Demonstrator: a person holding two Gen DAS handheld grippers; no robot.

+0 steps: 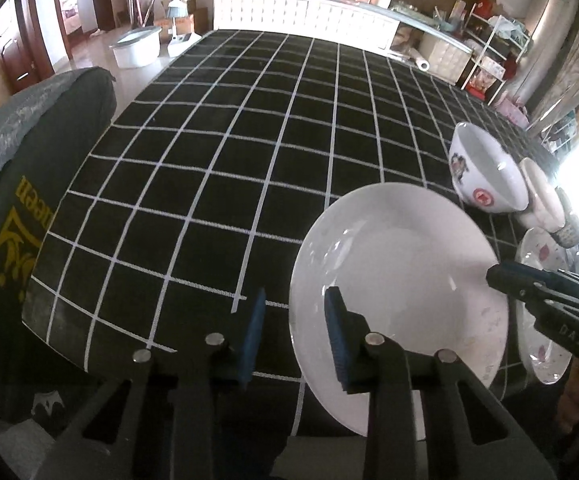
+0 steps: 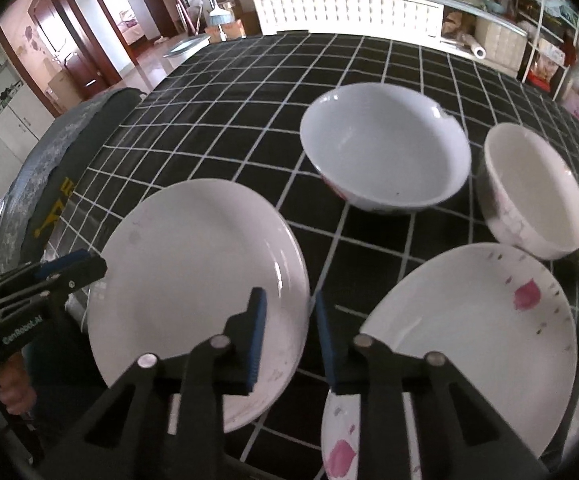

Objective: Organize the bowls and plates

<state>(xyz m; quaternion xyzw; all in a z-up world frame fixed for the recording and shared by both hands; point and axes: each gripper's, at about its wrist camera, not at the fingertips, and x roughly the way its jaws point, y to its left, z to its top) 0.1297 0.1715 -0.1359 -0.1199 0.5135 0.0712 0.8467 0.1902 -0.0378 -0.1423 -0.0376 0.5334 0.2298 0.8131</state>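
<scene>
Plates and bowls sit together at the near end of a table under a black cloth (image 1: 249,140) with white grid lines. The plain white plate (image 1: 401,264) is nearest the edge and holds no food, only faint smears on its near side.

The left gripper (image 1: 295,336) points steeply down at the plate's left rim. Its jaws stand narrow with the rim between them: one blue pad is over the cloth, the other over the plate's inside. A sliver of gap shows, so I can't say the pads are pressing.

The right gripper (image 2: 291,336) is at the opposite rim, its jaws also narrow. One pad is over the plate and the other is past the edge, above the strip of cloth that separates this plate from the petal plate (image 2: 477,320). Nothing looks clamped here either.

The petal plate lies just beside the white one, on its right. It is empty, with pink petal prints and small flecks on it.

Behind the two plates is a white bowl (image 2: 385,152) with a red mark and printed figures on its outside. It is upright and empty. Just to its right stands a cream bowl (image 2: 533,196), also empty. A smaller patterned vessel sits at the far right edge, too cut off to make out.
</scene>
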